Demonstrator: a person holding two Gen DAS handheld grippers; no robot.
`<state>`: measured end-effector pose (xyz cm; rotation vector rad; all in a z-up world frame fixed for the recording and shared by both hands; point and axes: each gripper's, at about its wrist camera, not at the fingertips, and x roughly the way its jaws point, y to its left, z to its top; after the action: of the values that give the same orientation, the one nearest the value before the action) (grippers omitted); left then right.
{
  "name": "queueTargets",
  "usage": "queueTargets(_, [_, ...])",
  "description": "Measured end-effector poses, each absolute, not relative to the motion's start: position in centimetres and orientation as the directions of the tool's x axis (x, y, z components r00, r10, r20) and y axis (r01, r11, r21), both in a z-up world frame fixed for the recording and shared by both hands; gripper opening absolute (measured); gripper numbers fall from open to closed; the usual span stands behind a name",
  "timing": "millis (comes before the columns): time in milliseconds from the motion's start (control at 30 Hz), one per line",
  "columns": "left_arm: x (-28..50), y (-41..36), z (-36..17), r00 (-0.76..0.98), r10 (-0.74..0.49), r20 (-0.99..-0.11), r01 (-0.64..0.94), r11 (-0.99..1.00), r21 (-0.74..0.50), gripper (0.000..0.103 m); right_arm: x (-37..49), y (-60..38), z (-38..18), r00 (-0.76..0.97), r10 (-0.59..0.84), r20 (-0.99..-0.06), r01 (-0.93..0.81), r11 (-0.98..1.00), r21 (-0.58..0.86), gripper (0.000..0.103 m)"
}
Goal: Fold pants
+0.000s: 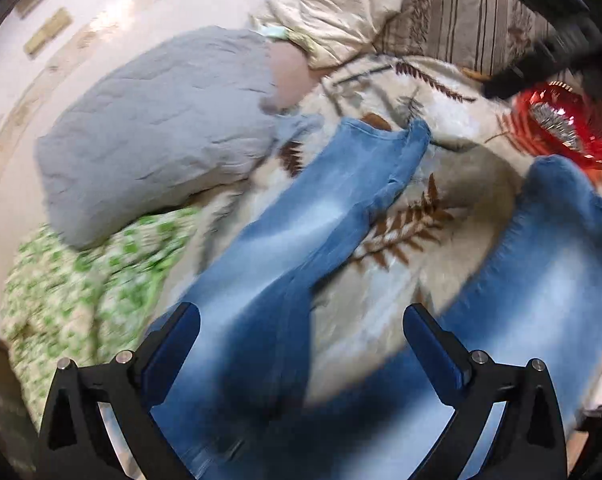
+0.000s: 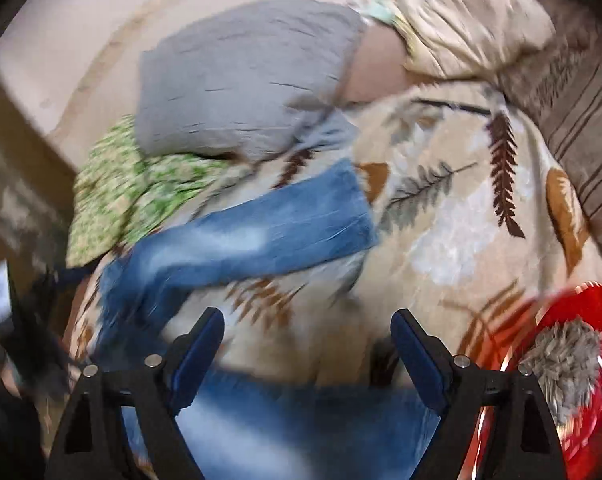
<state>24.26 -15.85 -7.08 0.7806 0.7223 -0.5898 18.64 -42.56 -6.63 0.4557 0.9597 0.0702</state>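
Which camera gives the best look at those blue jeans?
The left wrist view: the jeans show both legs spread apart on the leaf-print blanket. The right wrist view shows one leg fully, the other only partly.

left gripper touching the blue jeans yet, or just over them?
Cannot tell. In the left wrist view the left gripper is open with the blue denim jeans showing between its fingers, but motion blur hides any contact or gap.
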Motion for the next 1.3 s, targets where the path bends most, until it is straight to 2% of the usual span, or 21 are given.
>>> queueTargets(133, [27.6,-19.0,-10.3,0.612,-0.204,-0.764,0.698,0.594,0.401,0.101,24.6,-44.2,-9.3,0.537,0.234,-0.81,0.188,0.903,0.386,0.085])
queueTargets(200, [29.1,-19.6,-11.3,0.594,-0.211,-0.777,0.701,0.609,0.37,0.099,27.0,-44.1,-10.6,0.501,0.219,-0.837,0.194,0.915,0.355,0.08])
queueTargets(233, [29.7,-19.9,-11.9,0.58,-0.212,-0.787,0.71,0.606,0.36,0.096,27.9,-44.1,-11.2,0.487,0.217,-0.846,0.196,0.917,0.348,0.073])
queueTargets(267, [30.2,-20.2,-12.4,0.557,-0.206,-0.805,0.722,0.599,0.346,0.08,28.9,-43.9,-12.1,0.459,0.221,-0.86,0.189,0.922,0.338,0.055])
queueTargets(300, [30.6,-20.4,-13.0,0.524,-0.199,-0.828,0.738,0.592,0.324,0.042,29.9,-43.6,-13.1,0.423,0.222,-0.879,0.179,0.93,0.321,0.038])
queueTargets(333, [31.0,-20.6,-13.7,0.477,-0.186,-0.859,0.756,0.586,0.293,0.019,30.6,-43.3,-14.1,0.382,0.202,-0.902,0.169,0.944,0.283,0.019])
queueTargets(367, [31.4,-20.6,-14.2,0.434,-0.176,-0.883,0.767,0.586,0.261,0.005,30.8,-43.1,-14.7,0.362,0.191,-0.912,0.146,0.955,0.258,0.018])
queueTargets(467, [30.3,-20.9,-13.8,0.414,-0.225,-0.882,0.797,0.557,0.232,0.004,29.8,-42.9,-14.3,0.374,0.201,-0.905,0.065,0.968,0.241,0.016])
queueTargets(533, [28.5,-21.6,-12.8,0.388,-0.303,-0.87,0.835,0.515,0.193,0.004,28.2,-44.0,-12.7,0.412,0.182,-0.893,0.038,0.976,0.217,0.015])
queueTargets(600, [27.6,-22.6,-12.9,0.375,-0.315,-0.872,0.855,0.481,0.194,0.004,27.1,-45.4,-11.6,0.432,0.167,-0.886,0.054,0.976,0.21,0.015])
queueTargets(667, [27.5,-24.1,-14.3,0.36,-0.266,-0.894,0.858,0.47,0.205,0.006,26.6,-46.4,-11.4,0.427,0.141,-0.893,0.079,0.978,0.191,0.015])
queueTargets(700, [27.7,-24.7,-15.2,0.356,-0.23,-0.906,0.851,0.479,0.212,0.009,26.7,-46.6,-11.9,0.409,0.122,-0.904,0.097,0.98,0.176,0.015])
queueTargets(733, [27.7,-24.9,-15.3,0.37,-0.221,-0.902,0.839,0.497,0.223,0.011,26.9,-46.7,-12.2,0.397,0.118,-0.91,0.114,0.978,0.176,0.019])
queueTargets(767, [27.7,-24.9,-14.9,0.375,-0.223,-0.9,0.828,0.517,0.217,0.024,27.3,-46.8,-12.8,0.378,0.112,-0.919,0.135,0.976,0.174,0.027])
queueTargets(800, [27.7,-24.5,-14.2,0.375,-0.218,-0.901,0.809,0.552,0.204,0.063,27.5,-46.9,-13.2,0.353,0.092,-0.931,0.157,0.975,0.156,0.034])
queueTargets(833, [27.5,-23.8,-13.5,0.386,-0.215,-0.897,0.788,0.582,0.2,0.083,27.3,-47.1,-13.1,0.344,0.066,-0.937,0.187,0.973,0.137,0.053])
queueTargets(867, [27.1,-22.7,-12.2,0.42,-0.234,-0.877,0.766,0.609,0.204,0.098,27.0,-47.4,-12.8,0.352,0.059,-0.934,0.2,0.97,0.137,0.07])
queueTargets(967, [25.2,-19.0,-8.3,0.489,-0.302,-0.818,0.737,0.644,0.202,0.098,24.9,-47.7,-10.1,0.436,0.072,-0.897,0.201,0.964,0.175,0.072])
queueTargets(1100, [23.7,-12.6,-5.3,0.502,-0.268,-0.822,0.666,0.726,0.171,0.098,22.4,-46.5,-6.5,0.505,0.064,-0.861,0.166,0.972,0.169,0.075])
queueTargets(1300, [20.7,-2.4,-1.7,0.56,-0.154,-0.814,0.546,0.807,0.224,0.098,19.2,-42.9,-3.2,0.559,0.065,-0.826,0.091,0.986,0.14,0.075])
